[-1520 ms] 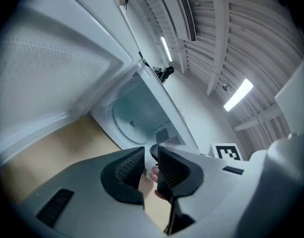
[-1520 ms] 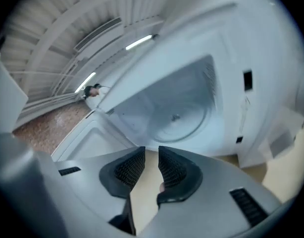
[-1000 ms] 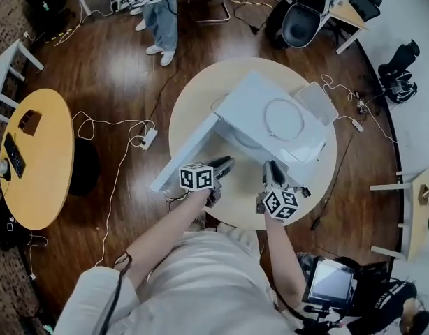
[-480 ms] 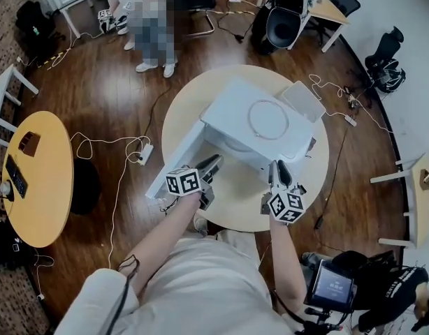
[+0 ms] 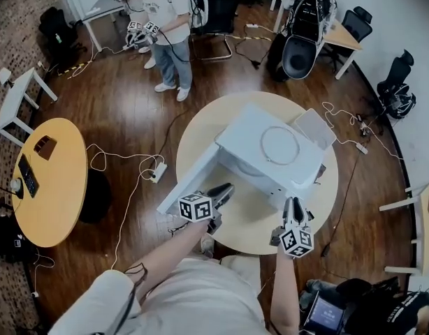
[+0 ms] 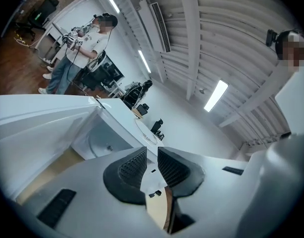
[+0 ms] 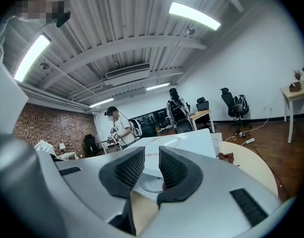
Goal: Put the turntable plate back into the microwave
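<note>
Left hand-held gripper and right hand-held gripper were narrowly spread, empty. The clear round glass turntable plate seemingly lay inside the white boxy microwave; sitting off-centre, it could wobble.

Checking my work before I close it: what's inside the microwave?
A round plate lies flat on the floor of the microwave. Whatever sits under the plate is covered, and the cavity's far corners are out of sight.
</note>
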Available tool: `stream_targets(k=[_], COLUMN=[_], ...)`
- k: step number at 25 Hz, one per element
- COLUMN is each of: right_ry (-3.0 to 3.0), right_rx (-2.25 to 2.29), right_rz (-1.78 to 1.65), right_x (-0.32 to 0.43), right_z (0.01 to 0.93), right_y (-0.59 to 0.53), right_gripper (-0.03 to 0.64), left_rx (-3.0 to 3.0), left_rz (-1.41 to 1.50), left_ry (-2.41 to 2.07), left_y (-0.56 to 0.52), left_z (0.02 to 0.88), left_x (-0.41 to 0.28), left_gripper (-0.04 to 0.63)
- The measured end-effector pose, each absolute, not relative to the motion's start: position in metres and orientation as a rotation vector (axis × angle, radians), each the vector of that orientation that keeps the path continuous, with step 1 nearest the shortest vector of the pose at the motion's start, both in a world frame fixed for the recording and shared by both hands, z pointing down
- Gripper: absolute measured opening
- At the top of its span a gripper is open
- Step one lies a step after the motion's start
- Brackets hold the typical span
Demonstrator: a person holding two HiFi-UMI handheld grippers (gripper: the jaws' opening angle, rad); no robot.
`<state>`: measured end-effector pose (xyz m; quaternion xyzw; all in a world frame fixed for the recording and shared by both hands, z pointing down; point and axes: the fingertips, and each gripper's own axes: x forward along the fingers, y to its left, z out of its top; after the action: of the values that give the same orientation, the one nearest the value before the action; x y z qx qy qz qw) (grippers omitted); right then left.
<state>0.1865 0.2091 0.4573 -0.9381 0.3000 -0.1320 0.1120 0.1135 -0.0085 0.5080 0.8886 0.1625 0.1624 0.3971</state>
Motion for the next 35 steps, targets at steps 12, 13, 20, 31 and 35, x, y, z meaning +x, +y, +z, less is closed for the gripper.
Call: stream_targets(k=[12,13,20,31,35], right_ry=[0.944,0.960,1.035,1.122,1.173], right_rx=[-2.758,-2.763,-2.740,-2.709,-2.679], right_rz=[-0.413,-0.416,-0.438,-0.453,-0.482], right_x=[0.167,0.163,0.138,0.060,0.032], right_z=[0.463,0.464,0.464,0.456,0.456], right_y=[0.227,0.227,0.238,0.280,0.292], right_gripper=[0.069,0.069,0.069,0.069,0.069], left_rx=[2.351,2.359,2.357,2.359,2.350], left_rz=[0.362,0.370,0.444,0.452,0.397], left_ry=[0.380,0.380,0.343,0.365,0.404], left_y=[-0.010,-0.010,0.005,0.050,0.070], left_z=[0.470,0.469,0.481,0.465,0.449], left_x=[0.071,0.065,0.033,-0.033,-0.053], left_gripper=[0.067,0.067,0.064,0.046,0.046])
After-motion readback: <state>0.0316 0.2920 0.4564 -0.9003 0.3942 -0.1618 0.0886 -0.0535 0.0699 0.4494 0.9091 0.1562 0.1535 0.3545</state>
